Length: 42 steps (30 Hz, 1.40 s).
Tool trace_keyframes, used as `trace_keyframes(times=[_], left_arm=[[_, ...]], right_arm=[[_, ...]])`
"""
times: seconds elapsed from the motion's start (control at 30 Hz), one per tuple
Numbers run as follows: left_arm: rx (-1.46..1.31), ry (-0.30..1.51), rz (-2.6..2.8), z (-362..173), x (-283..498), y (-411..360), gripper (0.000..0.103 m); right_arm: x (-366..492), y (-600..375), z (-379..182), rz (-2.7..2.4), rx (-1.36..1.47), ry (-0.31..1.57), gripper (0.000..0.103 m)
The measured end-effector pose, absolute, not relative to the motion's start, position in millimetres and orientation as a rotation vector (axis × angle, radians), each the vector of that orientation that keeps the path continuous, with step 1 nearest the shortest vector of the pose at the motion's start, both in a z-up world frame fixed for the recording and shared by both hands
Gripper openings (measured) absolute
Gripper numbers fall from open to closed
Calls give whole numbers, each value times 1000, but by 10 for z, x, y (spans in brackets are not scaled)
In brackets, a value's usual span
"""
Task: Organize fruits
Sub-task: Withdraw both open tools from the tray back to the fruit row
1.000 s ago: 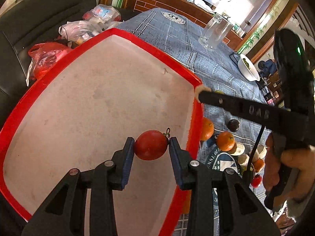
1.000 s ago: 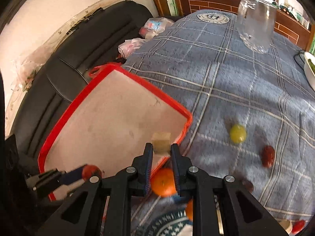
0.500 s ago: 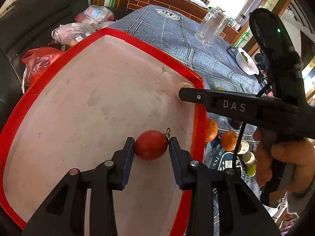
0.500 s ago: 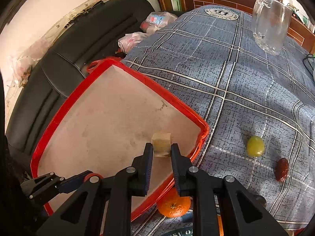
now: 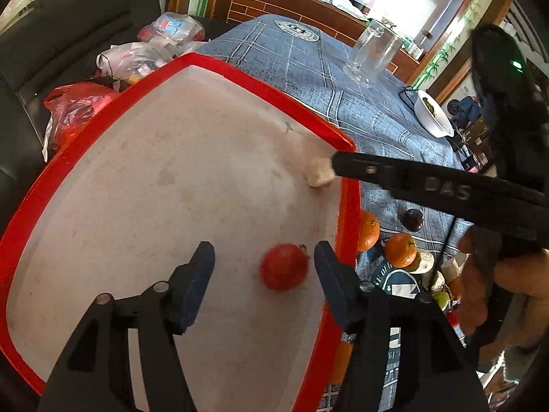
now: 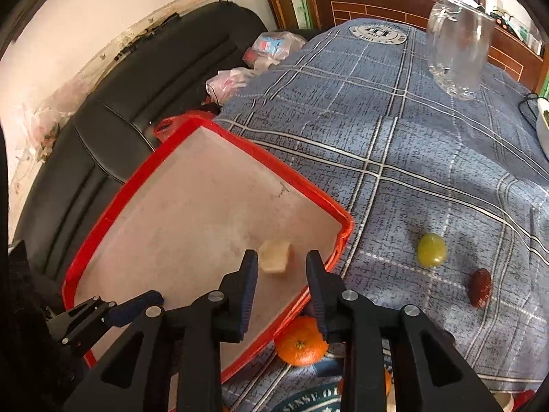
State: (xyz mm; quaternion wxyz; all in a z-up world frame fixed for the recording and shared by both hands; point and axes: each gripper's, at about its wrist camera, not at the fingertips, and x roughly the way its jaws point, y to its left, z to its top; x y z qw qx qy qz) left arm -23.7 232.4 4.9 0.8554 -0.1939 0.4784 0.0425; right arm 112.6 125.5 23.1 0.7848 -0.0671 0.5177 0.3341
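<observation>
A red-rimmed tray [image 5: 260,87] with a pale floor lies on the blue checked cloth. In the left wrist view a red round fruit [image 5: 283,271] rests on the tray floor between the pads of my left gripper [image 5: 264,264], whose jaws are opening and stand clear of it. The right gripper [image 6: 282,267] hangs over the tray's near right corner with its jaws opening; a pale fruit chunk [image 6: 275,256] sits between its pads, loose. That chunk [image 5: 319,174] also shows at the right gripper's fingertip in the left wrist view.
On the cloth beside the tray [image 6: 302,185] lie an orange [image 6: 302,343], a green grape [image 6: 431,250] and a dark red date [image 6: 480,287]. More oranges [image 5: 400,249] and a dark plum [image 5: 412,219] sit nearby. A glass mug [image 6: 458,48] stands at the back. Plastic bags [image 5: 130,58] lie on the black sofa.
Both grippers have opened. The red fruit has dropped from the left pads onto the tray floor. The pale chunk is free of the right pads, over the tray.
</observation>
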Motion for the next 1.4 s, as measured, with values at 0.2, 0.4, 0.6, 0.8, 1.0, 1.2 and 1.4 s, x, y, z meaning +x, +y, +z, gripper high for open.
trace_keyframes(times=[0.2,0.4,0.6,0.8,1.0,1.2,1.4], left_arm=[[-420,996,118,82,-320,2348,69],[-402,975,132,165,-408,2279,75],[-393,977,119,197,-476,2141,76],[-349,968,80,294,-506,1926,76],[-302,965,26,363,-472,1683,76],[-266,976,-27,384,-417,1437,76],[-235,1004,-87,348,-389,1165,76]], right_arm=[[971,978,416,716,-100,1078,52],[754,659,475,676,-61,1062,71],[533,430,421,659,-76,1073,72],[452,124,423,616,-42,1084,72],[354,-227,472,584,-7,1081,73],[254,-578,476,534,20,1092,73],[151,-924,483,485,44,1093,73]])
